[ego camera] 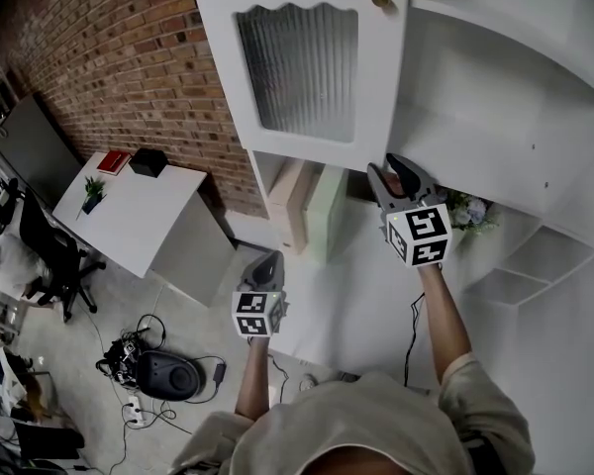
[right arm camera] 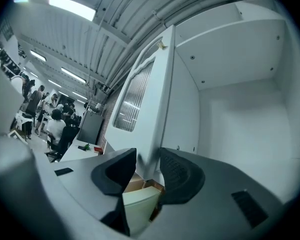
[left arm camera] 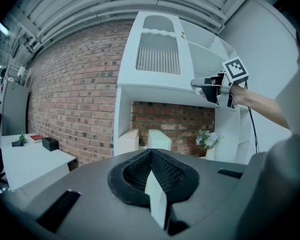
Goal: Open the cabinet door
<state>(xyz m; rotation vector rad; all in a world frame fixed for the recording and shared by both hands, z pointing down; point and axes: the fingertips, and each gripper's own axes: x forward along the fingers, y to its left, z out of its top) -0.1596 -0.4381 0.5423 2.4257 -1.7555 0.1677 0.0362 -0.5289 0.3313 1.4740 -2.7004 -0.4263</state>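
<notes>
The white cabinet door (ego camera: pixel 297 67) with a ribbed glass panel and a brass knob (ego camera: pixel 381 0) stands swung out, baring the empty white cabinet interior (ego camera: pixel 495 117). My right gripper (ego camera: pixel 394 166) is raised to the door's lower free corner. In the right gripper view the door (right arm camera: pixel 140 99) runs down into the gap of that gripper (right arm camera: pixel 149 159), and both pads lie against its edge. My left gripper (ego camera: pixel 269 263) hangs lower and to the left, away from the cabinet, with its jaws together and nothing in them. From the left gripper view (left arm camera: pixel 150 154) the door (left arm camera: pixel 158 54) and the right gripper (left arm camera: pixel 202 83) show ahead.
A brick wall (ego camera: pixel 129 57) runs left of the cabinet. A white table (ego camera: pixel 129 216) carries a red book (ego camera: pixel 114 161), a black box (ego camera: pixel 148 161) and a small plant (ego camera: pixel 94 191). Boxes (ego camera: pixel 297 206) and flowers (ego camera: pixel 467 211) sit under the cabinet. Cables and a black bag (ego camera: pixel 168 374) lie on the floor.
</notes>
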